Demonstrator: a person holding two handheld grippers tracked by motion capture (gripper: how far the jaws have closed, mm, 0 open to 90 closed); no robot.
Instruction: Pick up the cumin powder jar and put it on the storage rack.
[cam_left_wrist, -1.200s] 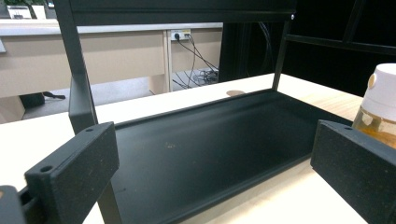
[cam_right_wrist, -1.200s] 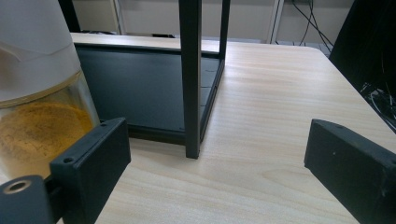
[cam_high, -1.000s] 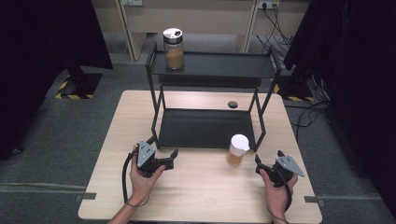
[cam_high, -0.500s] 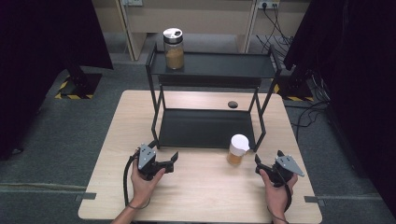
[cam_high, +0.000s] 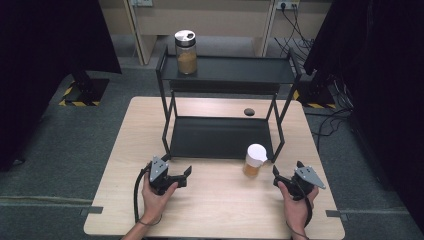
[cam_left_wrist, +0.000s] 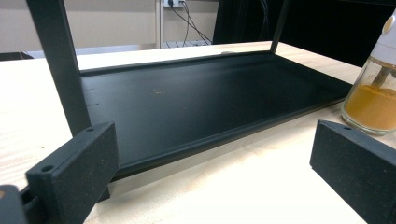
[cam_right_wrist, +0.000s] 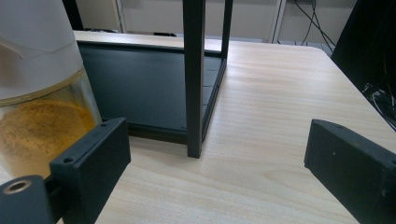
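High view shows a wooden table (cam_high: 215, 210) with a black two-level rack (cam_high: 225, 75) standing on its far half, and a person's two hands near the front edge, each with a gripper. The left gripper (cam_high: 181, 176) rests close to the front left corner of the rack's lower shelf (cam_high: 220, 137); its jaws stand wide apart and hold nothing. The right gripper (cam_high: 276, 174) sits toward the right edge of the table, also wide open and empty.

The spice jar with the white cap (cam_high: 255, 160) stands upright on the table, just before the front edge of the lower shelf and near its right post (cam_right_wrist: 194, 74). It is near the right gripper, a little to its left, and not touched by it. A second jar (cam_high: 185, 52) stands on the top shelf at the left end.

I judge that the main risk is the tall, narrow jar tipping. In the right gripper view the jar (cam_right_wrist: 39, 93) is beside the near jaw, not between the jaws, so a straight push forward could strike the glass and knock it over or slide it against the shelf edge. The post is close too; a jaw could catch on it during the approach. A grip too high, on the smooth cap, may slip.
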